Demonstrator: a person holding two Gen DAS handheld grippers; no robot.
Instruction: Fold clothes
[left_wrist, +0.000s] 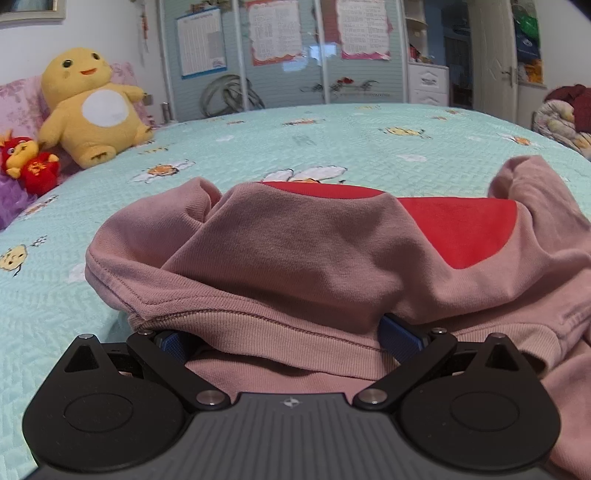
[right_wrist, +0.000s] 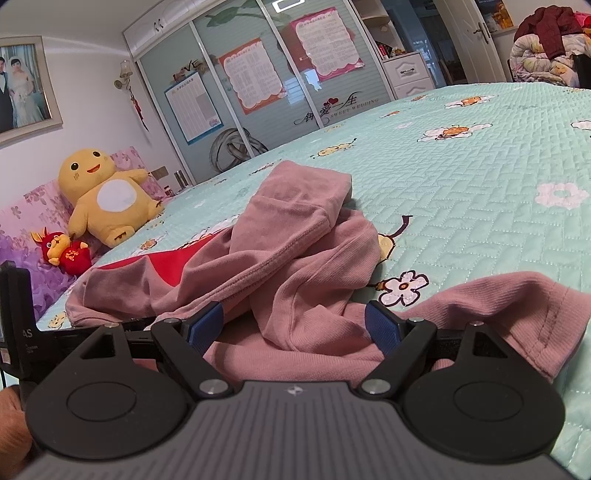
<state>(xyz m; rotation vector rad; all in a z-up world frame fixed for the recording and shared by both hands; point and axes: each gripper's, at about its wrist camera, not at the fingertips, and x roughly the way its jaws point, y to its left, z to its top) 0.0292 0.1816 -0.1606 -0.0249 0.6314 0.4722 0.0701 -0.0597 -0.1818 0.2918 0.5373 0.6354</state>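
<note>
A dusty-pink sweatshirt (left_wrist: 295, 258) with a red patch (left_wrist: 461, 229) lies crumpled on the mint quilted bed cover (left_wrist: 332, 140). My left gripper (left_wrist: 288, 343) is open, with the ribbed hem lying between its blue pads (left_wrist: 400, 339) and draping over their tips. In the right wrist view the same sweatshirt (right_wrist: 303, 251) shows a sleeve (right_wrist: 295, 199) folded across it and the red patch (right_wrist: 166, 266) to the left. My right gripper (right_wrist: 293, 326) is open too, its fingers wide apart with bunched pink cloth between them.
A yellow plush toy (left_wrist: 92, 107) and a small red one (left_wrist: 29, 162) lean on the pink headboard at the left. Wardrobe doors (left_wrist: 280, 55) stand beyond the bed. A heap of bedding (right_wrist: 543, 55) sits at the far right. A hand (right_wrist: 7, 417) shows at the lower left.
</note>
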